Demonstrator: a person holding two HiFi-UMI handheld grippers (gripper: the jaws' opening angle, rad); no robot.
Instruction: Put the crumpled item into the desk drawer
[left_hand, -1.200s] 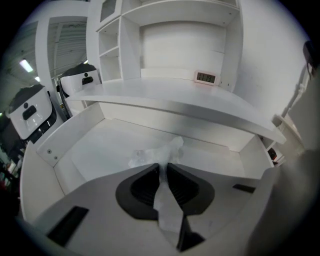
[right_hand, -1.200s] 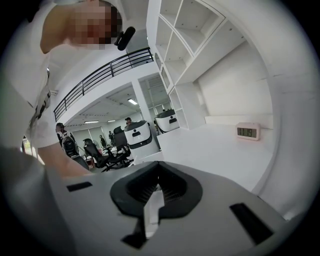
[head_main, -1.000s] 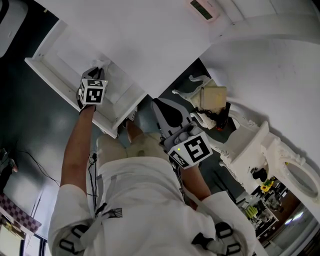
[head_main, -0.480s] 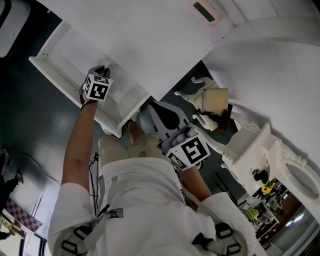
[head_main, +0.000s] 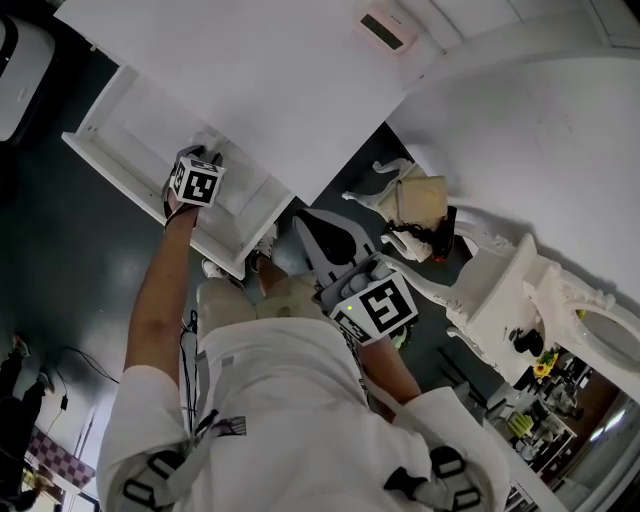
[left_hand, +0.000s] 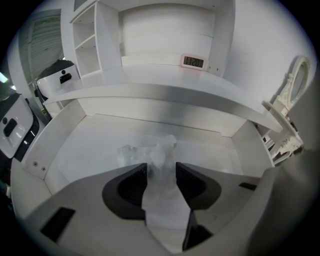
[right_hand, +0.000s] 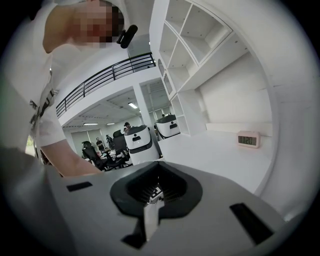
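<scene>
On your left gripper (left_hand: 160, 169) the fingers have just been opening and stand half-wide around the crumpled item (left_hand: 163, 150), which lies inside the desk drawer (left_hand: 75, 135). It looks light, soft and springy, so pinch its bunched middle. Your right gripper (right_hand: 155, 197) has its fingers together, empty.

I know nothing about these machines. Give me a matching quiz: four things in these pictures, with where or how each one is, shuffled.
1 crumpled item
2 clock
3 right tool
4 drawer

A on the desk top
B pulled open
C jaws together, nothing held
D between the jaws of the left tool

Pairs: 1-D, 2-A, 3-C, 4-B. The left tool's jaws have just been opening.
</scene>
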